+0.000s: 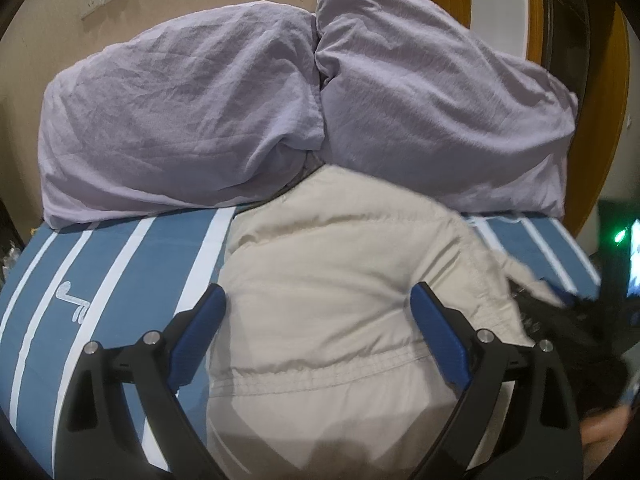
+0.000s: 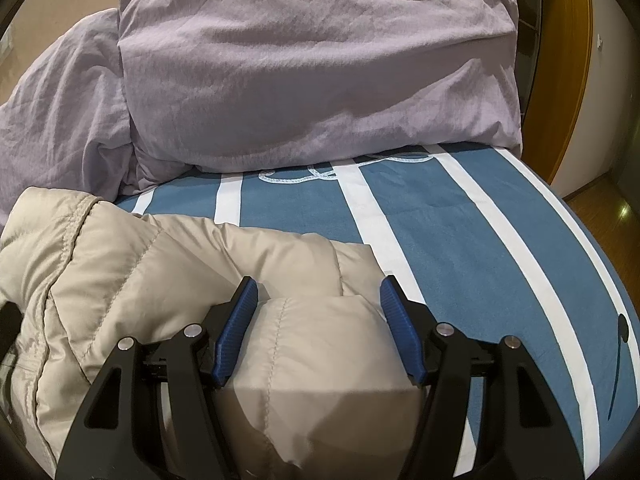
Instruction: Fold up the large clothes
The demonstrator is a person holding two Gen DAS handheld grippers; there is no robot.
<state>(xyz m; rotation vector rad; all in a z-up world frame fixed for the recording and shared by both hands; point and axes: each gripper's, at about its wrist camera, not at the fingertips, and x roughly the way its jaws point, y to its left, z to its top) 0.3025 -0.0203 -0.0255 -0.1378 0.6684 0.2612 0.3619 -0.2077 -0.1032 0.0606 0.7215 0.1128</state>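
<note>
A beige quilted puffer jacket lies on the blue and white striped bed sheet. My left gripper is open wide and hovers over the jacket near its elastic hem, its blue pads to either side. In the right wrist view the jacket lies bunched at the left, with a folded sleeve part between the blue pads. My right gripper is open around that part; I cannot tell if it touches the cloth.
Two lilac pillows lean at the head of the bed, also in the right wrist view. The sheet ends at the bed's right edge by a wooden door frame. A dark furry item lies at the jacket's right.
</note>
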